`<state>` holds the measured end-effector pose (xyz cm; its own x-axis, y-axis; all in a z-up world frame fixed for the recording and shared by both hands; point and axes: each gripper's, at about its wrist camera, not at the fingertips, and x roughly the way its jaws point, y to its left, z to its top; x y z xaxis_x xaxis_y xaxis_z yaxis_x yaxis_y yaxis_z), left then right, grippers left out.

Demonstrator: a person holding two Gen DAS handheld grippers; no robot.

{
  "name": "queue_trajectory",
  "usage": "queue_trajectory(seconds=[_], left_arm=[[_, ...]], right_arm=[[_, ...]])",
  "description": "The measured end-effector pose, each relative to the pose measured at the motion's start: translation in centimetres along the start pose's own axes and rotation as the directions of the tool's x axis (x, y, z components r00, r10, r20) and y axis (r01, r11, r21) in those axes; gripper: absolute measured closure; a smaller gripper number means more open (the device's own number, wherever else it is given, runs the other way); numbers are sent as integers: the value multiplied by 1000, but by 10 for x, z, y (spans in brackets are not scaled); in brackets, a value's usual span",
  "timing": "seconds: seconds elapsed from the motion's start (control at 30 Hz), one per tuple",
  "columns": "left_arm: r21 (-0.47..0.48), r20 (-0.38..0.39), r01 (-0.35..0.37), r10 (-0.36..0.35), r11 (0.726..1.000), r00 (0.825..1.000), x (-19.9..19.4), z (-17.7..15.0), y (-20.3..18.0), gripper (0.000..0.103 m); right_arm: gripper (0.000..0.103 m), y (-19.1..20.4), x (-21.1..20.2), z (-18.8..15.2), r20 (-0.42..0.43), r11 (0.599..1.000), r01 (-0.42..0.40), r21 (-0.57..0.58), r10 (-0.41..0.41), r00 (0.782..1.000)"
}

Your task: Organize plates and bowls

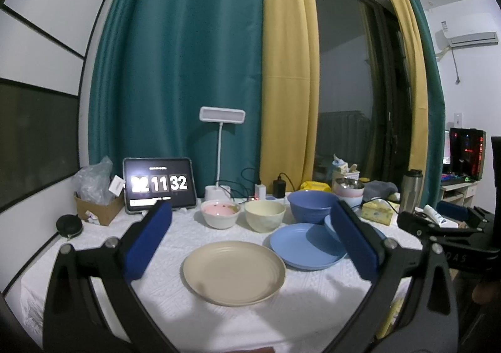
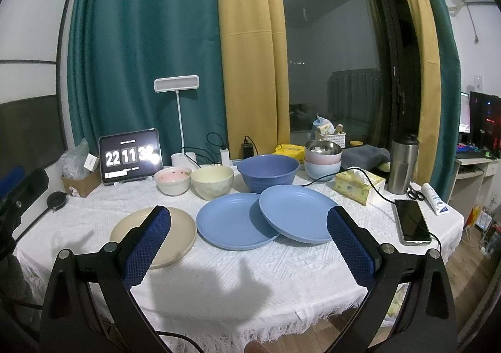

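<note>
Plates occupy the front half of the white tablecloth (image 2: 250, 262): a beige plate (image 2: 175, 227) at 9 o'clock, then a blue plate (image 2: 231, 221) at centre, with a second blue plate (image 2: 297, 215) at 3 o'clock, its left edge resting tilted on the first one's rim. Bowls stand in a row behind, at 12 o'clock: pink-lined bowl (image 2: 173, 180), cream bowl (image 2: 212, 181), large blue bowl (image 2: 268, 172). Further back right, a steel bowl (image 2: 322, 148) tops a stack of pastel bowls (image 2: 322, 165). Left gripper (image 1: 250, 243) hovers above the beige plate, fingers spread wide, holding nothing. Right gripper (image 2: 249, 243) hovers likewise spread and empty before the blue plates. Tablet clock (image 2: 130, 157) stands at 10 o'clock, phone (image 2: 411, 221) at 3 o'clock.
</note>
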<state>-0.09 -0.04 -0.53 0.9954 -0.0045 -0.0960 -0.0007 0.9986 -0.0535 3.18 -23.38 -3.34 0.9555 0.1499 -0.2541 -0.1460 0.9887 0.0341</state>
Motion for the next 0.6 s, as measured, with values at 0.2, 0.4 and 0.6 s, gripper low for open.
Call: queue_trajectory(seconds=[0.2,0.4,0.6], left_arm=[[0,3,-1,1,1000,1000,-1,1,-2,1],[1,3,0,0,1000,1000,-2,1,-3,1],[0,1,1,-1,1000,1000,-1,1,-2,1]], right_arm=[[1,0,0,0,-1,1000,2,1,-2,1000],[1,-1,0,0,-1,1000,1,2,-1,1000],[1,-1,0,0,-1,1000,1,3,-1,1000]])
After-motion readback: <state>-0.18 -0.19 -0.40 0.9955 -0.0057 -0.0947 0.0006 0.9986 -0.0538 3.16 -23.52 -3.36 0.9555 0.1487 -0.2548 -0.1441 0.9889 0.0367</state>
